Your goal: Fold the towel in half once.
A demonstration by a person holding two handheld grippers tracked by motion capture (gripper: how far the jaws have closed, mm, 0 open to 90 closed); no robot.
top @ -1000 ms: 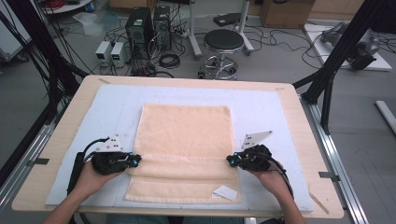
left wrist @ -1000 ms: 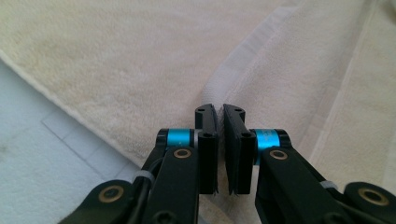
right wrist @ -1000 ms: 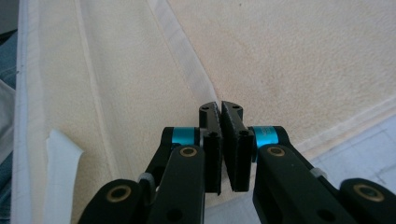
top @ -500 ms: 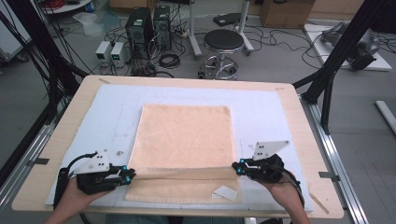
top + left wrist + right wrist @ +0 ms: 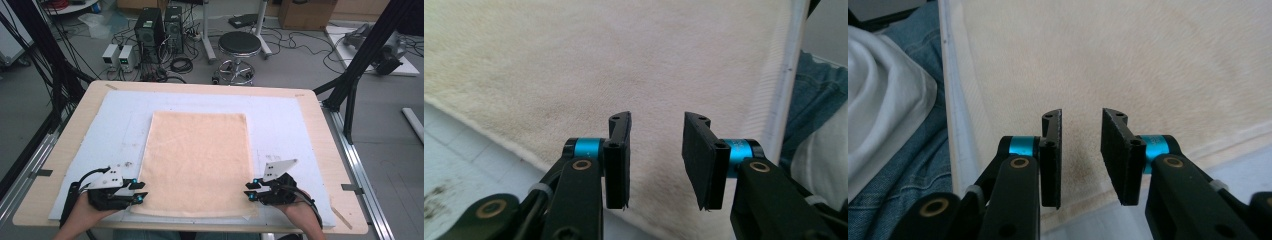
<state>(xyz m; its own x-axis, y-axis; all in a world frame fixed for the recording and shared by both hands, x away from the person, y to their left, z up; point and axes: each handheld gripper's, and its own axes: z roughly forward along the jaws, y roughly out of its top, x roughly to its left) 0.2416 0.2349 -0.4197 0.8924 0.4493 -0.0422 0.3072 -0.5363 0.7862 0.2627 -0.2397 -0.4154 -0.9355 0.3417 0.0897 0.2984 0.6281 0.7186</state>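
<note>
A peach towel (image 5: 197, 160) lies spread flat on the white mat (image 5: 115, 125). My left gripper (image 5: 142, 191) rests at the towel's near left corner and points right. Its jaws have just been opening and stand open with nothing between them. The right gripper (image 5: 248, 190) sits at the near right corner and points left. Its jaws have also just been opening, with nothing in the gap. In the left gripper view, the left gripper (image 5: 656, 125) hovers over the towel (image 5: 599, 60). In the right gripper view, the right gripper (image 5: 1081, 120) is above the towel's (image 5: 1148, 60) hem.
The mat covers most of a wooden table (image 5: 320, 115). Beyond the far edge stand a round stool (image 5: 240, 45) and computer towers (image 5: 157, 25) among cables. Black frame posts (image 5: 360, 65) flank the table. The person's jeans (image 5: 918, 150) lie just past the near edge.
Both grippers drew the towel's folded near part toward the person, and it now lies unfolded and flat. Both pairs of jaws have come apart and let go of the hem.
</note>
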